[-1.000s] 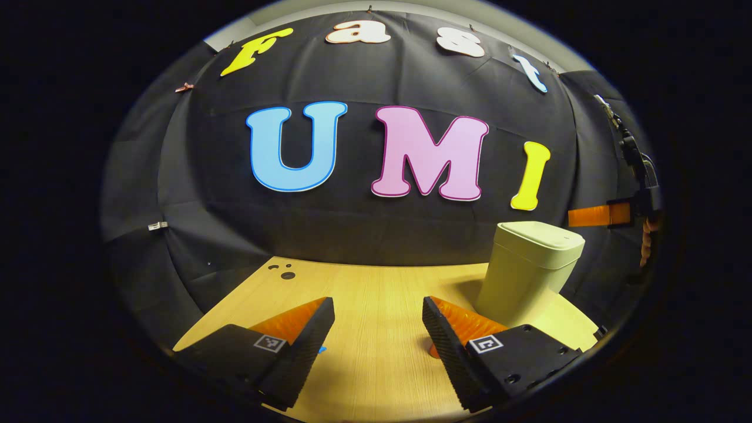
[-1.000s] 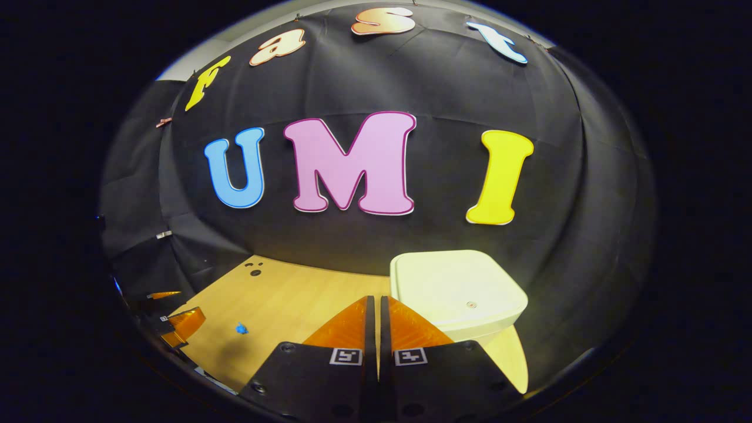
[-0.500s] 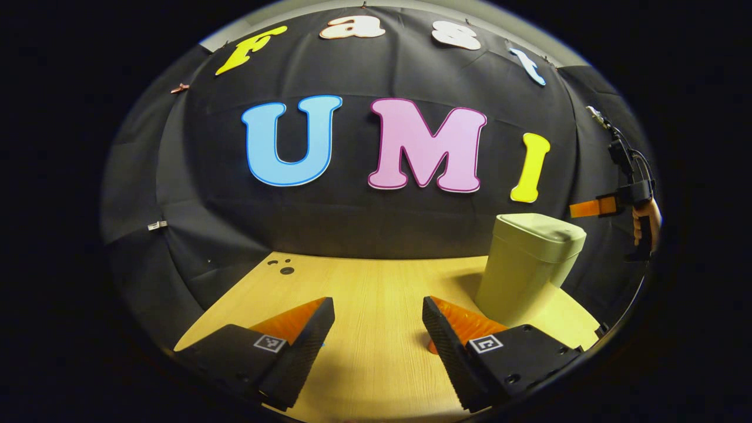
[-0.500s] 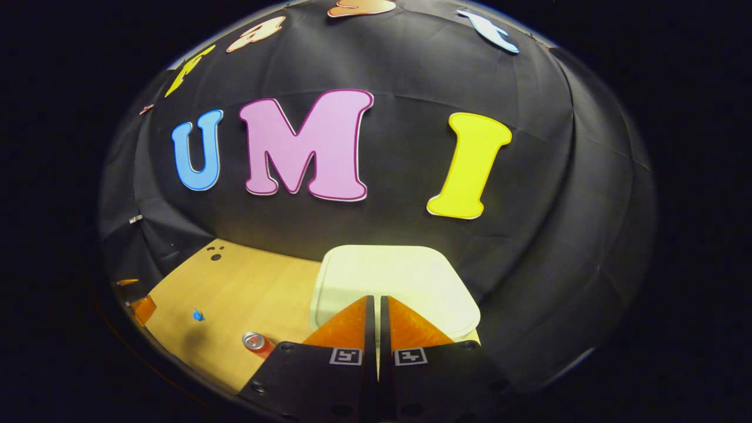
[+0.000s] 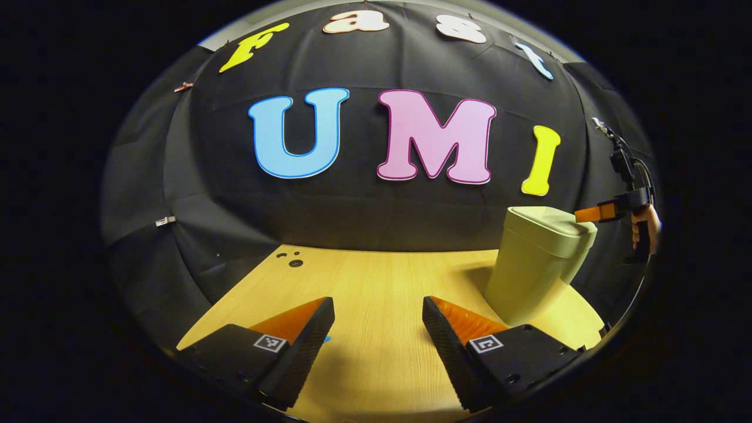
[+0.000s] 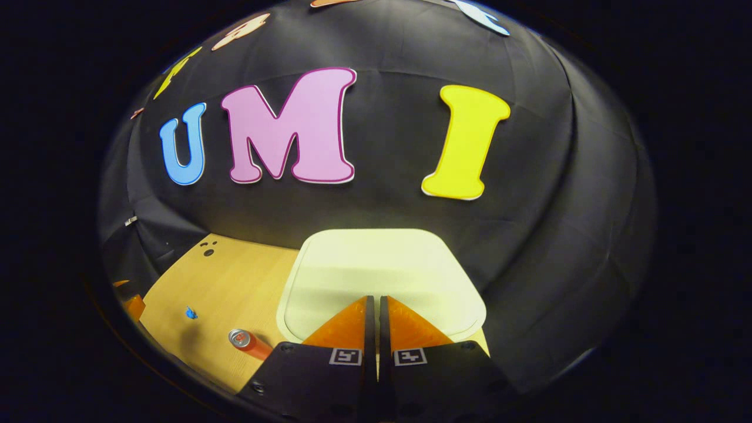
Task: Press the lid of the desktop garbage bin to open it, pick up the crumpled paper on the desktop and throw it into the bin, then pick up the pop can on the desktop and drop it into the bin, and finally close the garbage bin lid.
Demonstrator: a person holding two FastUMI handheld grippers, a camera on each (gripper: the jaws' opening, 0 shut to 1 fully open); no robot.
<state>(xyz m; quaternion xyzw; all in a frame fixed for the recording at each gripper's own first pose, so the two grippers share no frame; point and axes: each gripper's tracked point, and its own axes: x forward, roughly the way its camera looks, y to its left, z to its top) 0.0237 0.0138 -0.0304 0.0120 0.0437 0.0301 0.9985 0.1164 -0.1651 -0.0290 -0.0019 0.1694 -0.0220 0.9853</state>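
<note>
The bin is seen standing on the counter, lid down. The right tool, fingers pressed together and empty, is held over the lid's near edge. The can lies on the counter left of the bin. The left tool is held spread and empty, left of the bin.

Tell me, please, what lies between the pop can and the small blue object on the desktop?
Nothing: in the right gripper view, bare wooden desktop separates the pop can from the small blue object.
</note>
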